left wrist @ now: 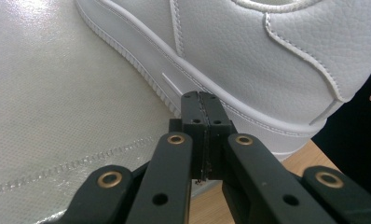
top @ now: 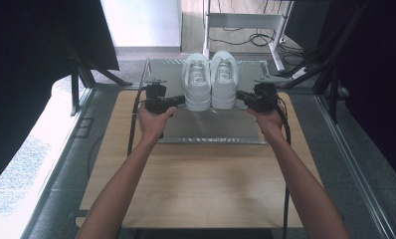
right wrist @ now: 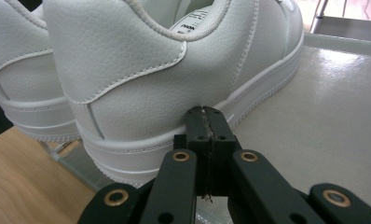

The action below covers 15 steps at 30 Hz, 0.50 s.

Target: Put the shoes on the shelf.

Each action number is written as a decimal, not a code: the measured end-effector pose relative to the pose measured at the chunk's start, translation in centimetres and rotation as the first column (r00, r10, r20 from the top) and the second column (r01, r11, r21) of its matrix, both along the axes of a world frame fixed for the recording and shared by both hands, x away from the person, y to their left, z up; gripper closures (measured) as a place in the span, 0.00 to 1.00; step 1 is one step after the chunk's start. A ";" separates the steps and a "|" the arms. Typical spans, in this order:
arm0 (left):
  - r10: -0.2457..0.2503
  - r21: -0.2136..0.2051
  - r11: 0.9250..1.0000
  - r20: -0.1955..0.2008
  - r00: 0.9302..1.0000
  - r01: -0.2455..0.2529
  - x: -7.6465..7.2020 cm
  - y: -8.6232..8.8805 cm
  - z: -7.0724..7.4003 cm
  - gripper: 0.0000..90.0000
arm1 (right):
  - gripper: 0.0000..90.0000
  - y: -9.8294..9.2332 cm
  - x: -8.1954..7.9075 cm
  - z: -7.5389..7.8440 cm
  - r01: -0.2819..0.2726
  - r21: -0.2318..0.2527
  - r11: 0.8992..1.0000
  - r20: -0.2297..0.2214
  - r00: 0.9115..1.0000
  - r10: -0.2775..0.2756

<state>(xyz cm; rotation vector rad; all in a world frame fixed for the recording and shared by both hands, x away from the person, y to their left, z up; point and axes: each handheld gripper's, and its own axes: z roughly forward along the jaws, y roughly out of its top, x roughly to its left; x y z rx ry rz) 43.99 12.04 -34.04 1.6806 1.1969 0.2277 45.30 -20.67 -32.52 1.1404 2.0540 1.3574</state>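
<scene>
The wooden surface (top: 201,184) runs from the near edge of the high view toward a silvery metal tray (top: 211,130) that lies across its far end. On the far part of that tray stand two white sneakers side by side, toes pointing away from the person and heels near: the left sneaker (top: 197,82) and the right sneaker (top: 224,79), their inner sides touching or nearly so.

Two bare forearms come in from the bottom of the high view, one to each side of the pair. The left claw (top: 178,101) is level with the heel end of the left sneaker, at its outer side; in the left gripper view its two black jaws are pressed flat together with nothing between them, and their tips sit right against the ribbed white sole edge of the left sneaker (left wrist: 249,60).

The right claw (top: 242,95) mirrors it at the outer heel side of the right sneaker. In the right gripper view its jaws are likewise clenched on nothing, tips at the seam where upper meets sole on the right sneaker (right wrist: 141,88); whether they actually touch the leather cannot be told.
</scene>
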 end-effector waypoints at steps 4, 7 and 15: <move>-0.001 -0.001 1.000 -0.001 1.000 0.001 0.0 0.0 0.0 1.00 | 1.00 0.0 0.0 -0.1 0.000 0.002 1.000 0.001 1.000 0.000; 0.001 0.000 1.000 0.002 1.000 -0.001 0.0 0.1 0.0 0.98 | 1.00 -0.1 0.0 -0.2 -0.004 0.013 1.000 0.002 1.000 0.004; 0.051 -0.009 0.999 0.038 0.998 -0.050 -0.6 0.7 -0.1 0.78 | 0.86 -0.7 -0.6 -0.2 0.004 0.055 0.998 0.030 1.000 -0.006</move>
